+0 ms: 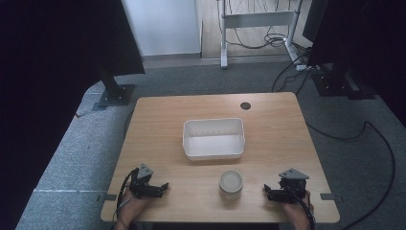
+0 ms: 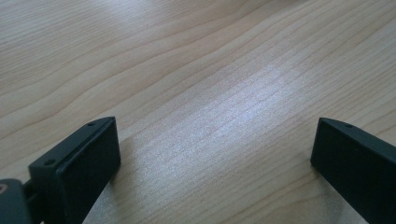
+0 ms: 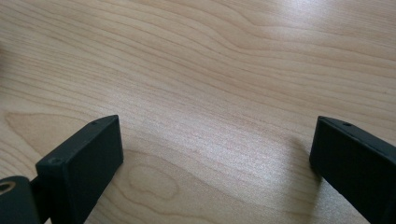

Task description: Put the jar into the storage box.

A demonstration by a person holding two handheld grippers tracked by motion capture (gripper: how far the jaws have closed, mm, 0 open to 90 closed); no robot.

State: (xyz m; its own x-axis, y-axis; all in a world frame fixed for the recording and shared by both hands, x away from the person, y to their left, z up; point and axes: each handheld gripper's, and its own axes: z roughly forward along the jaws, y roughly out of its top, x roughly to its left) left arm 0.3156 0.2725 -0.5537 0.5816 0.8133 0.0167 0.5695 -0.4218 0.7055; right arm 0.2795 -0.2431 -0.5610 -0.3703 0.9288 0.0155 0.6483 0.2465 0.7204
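Both sets of jaws stand wide apart, grasping nothing, with bare tabletop (image 2: 210, 93) between them. The jar (image 1: 231, 184) stands upright between the left gripper (image 1: 163, 188) and the right gripper (image 1: 266, 190), apart from both. Just behind the jar sits a white tub (image 1: 213, 153).

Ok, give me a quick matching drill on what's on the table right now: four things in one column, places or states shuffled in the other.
Things:
1. jar
2. white bin
3. left gripper
4. dark round hole

Places or states:
A. far edge of the table
B. near left corner, jaws open
C. table centre, empty
D. near edge, between the two grippers

Pairs: 1-D, 2-C, 3-B, 4-A
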